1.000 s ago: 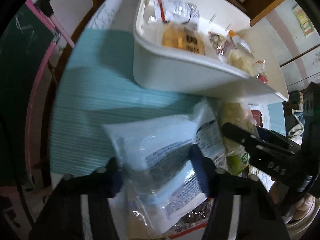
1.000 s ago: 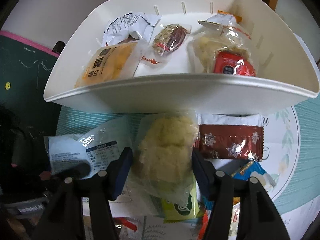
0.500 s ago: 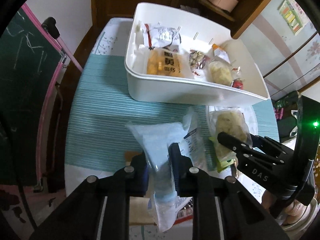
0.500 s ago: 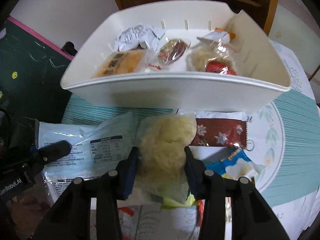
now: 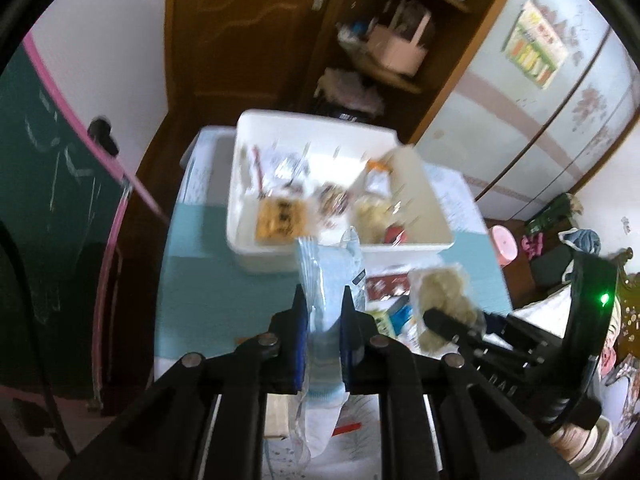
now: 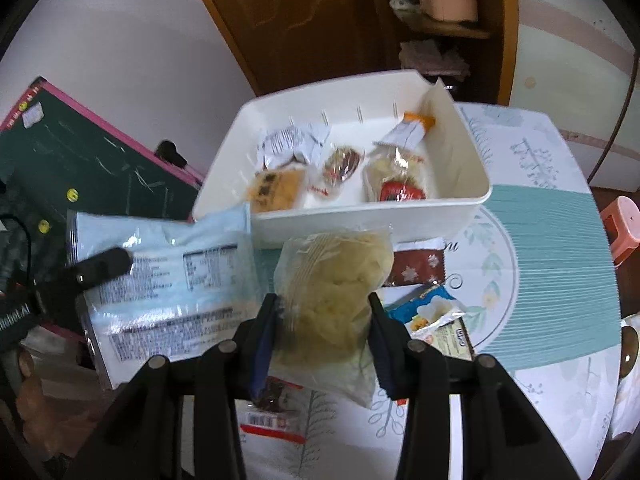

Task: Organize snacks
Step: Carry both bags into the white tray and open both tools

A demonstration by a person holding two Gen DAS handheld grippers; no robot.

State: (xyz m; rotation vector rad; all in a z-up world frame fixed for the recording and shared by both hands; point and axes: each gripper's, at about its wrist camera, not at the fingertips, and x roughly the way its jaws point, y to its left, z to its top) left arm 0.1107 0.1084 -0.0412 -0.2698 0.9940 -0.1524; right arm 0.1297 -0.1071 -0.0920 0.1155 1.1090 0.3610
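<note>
Both grippers loaded above the table (image 6: 560, 240).

We log the left gripper (image 5: 324, 312) pinched narrow on a pale blue packet (image 5: 326, 280), the right gripper (image 6: 322, 320) clamped wider around a yellow crumbly bag (image 6: 332, 280). The white bin (image 6: 360, 216) sits beyond, snacks inside. Against half a second ago, we note both packets raised higher off the table.

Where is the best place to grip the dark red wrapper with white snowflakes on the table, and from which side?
Grip the dark red snowflake wrapper at its free right-hand end, coming from above. It lies flat on the table, its left end is hidden behind the held clear bag of pale yellow snack.
</note>
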